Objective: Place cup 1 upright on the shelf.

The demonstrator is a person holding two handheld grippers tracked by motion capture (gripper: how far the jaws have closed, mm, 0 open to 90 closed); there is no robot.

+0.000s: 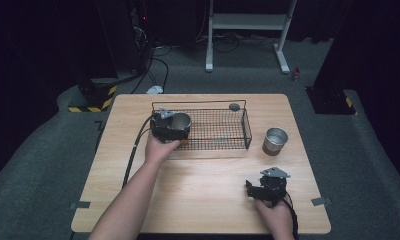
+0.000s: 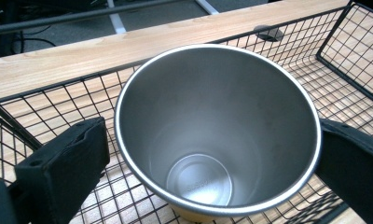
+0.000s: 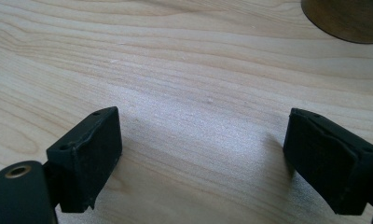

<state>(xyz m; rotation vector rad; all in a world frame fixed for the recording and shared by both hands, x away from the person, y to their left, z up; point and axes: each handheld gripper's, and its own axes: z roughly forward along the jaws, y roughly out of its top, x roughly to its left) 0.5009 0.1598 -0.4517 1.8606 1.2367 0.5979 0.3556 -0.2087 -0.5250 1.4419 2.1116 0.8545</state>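
On a light wooden table point(image 1: 203, 195) in a dark room with grey carpet, the left gripper point(image 1: 169, 127) squeezes a shiny metal cup point(image 2: 217, 130) inside the wire basket point(image 1: 223, 131), while the right gripper point(image 1: 266, 187) rests wide apart, holding nothing, near a second cup point(image 1: 275, 140).

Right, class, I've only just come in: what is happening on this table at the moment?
A person works at a wooden table with a gripper in each hand. The left gripper holds a steel cup between its jaws, at the left end of a black wire basket. The right gripper rests open and empty near the table's front right. A second steel cup stands on the table right of the basket.
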